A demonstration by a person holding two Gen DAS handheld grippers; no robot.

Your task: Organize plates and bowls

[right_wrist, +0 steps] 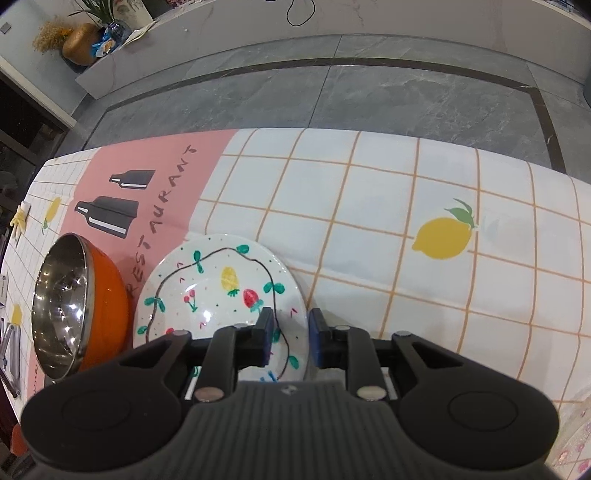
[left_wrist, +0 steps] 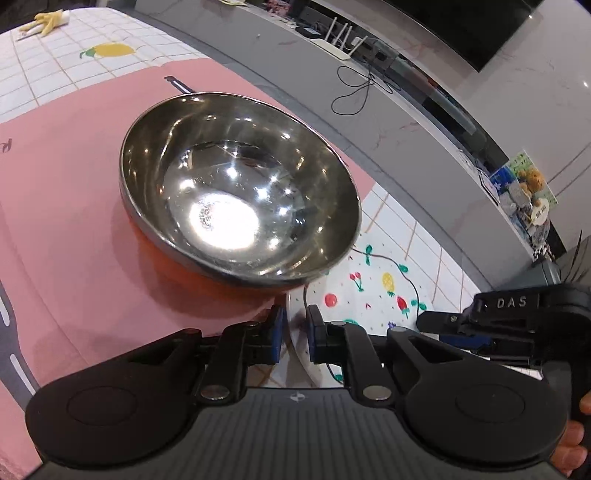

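A steel bowl [left_wrist: 240, 188] with an orange outside [right_wrist: 107, 295] stands on the pink part of the tablecloth. A white plate painted with fruit [right_wrist: 221, 299] lies just right of it and also shows in the left wrist view [left_wrist: 373, 291]. My left gripper [left_wrist: 295, 332] straddles the plate's near-left rim, jaws narrowly apart, not clamped. My right gripper [right_wrist: 291, 336] straddles the plate's right rim, one finger over the plate and one outside it, jaws apart. The right gripper also shows in the left wrist view [left_wrist: 436, 325].
The table's far edge [right_wrist: 332, 131] drops to a grey tiled floor. A yellow glove [left_wrist: 48, 22] lies at the far corner. Metal tongs [right_wrist: 9, 354] lie left of the bowl. A low shelf with cables and a router [left_wrist: 343, 44] runs behind the table.
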